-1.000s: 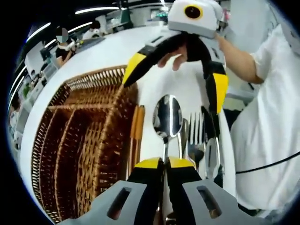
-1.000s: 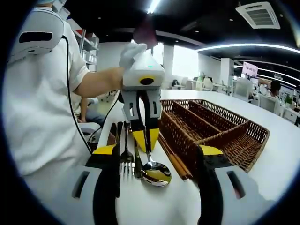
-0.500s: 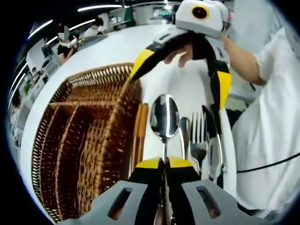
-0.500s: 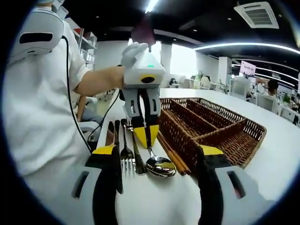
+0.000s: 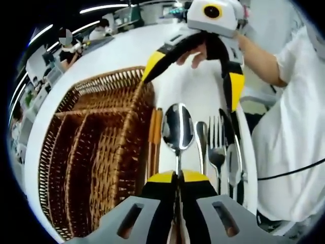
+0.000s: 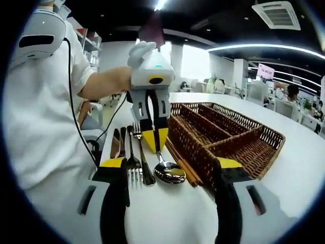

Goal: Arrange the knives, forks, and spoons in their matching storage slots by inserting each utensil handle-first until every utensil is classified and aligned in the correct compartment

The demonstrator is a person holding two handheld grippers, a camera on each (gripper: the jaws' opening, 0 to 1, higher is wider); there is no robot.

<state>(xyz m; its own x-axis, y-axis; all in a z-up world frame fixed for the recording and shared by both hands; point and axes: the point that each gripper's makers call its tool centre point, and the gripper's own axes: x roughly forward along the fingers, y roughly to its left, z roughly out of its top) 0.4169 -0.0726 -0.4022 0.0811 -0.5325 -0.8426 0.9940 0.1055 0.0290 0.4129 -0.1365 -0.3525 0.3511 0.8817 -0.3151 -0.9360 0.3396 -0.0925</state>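
Left gripper (image 5: 179, 178): jaws together, clamped on the handle of a large spoon (image 5: 177, 127); seen from the right gripper view as a white unit with yellow-tipped jaws (image 6: 154, 140) pointing down, a gloved hand (image 6: 138, 51) on top of it
Large spoon: bowl up and away from the jaws in the left gripper view; in the right gripper view its bowl (image 6: 169, 173) sits at or just above the white table (image 6: 167, 218); contact cannot be told
Right gripper (image 6: 171, 165): jaws wide apart, holding nothing; in the left gripper view it hangs above the cutlery row, yellow tips (image 5: 193, 73) spread, one tip over the basket's near corner
Wicker basket (image 5: 96, 147): brown, split into long compartments; stands on the table just beside the cutlery; no utensils visible in its slots
Wooden chopsticks (image 5: 154, 137): lying along the basket's outer wall, between it and the spoon
Loose cutlery: a smaller spoon (image 5: 202, 133), a fork (image 5: 216, 147) and a dark-handled knife (image 5: 231, 152) side by side on the table, parallel to the held spoon
Person: white sleeve and torso (image 6: 45, 117) at the table edge; a black cable runs down from the left gripper
Background: open office, ceiling lights, other people seated far off
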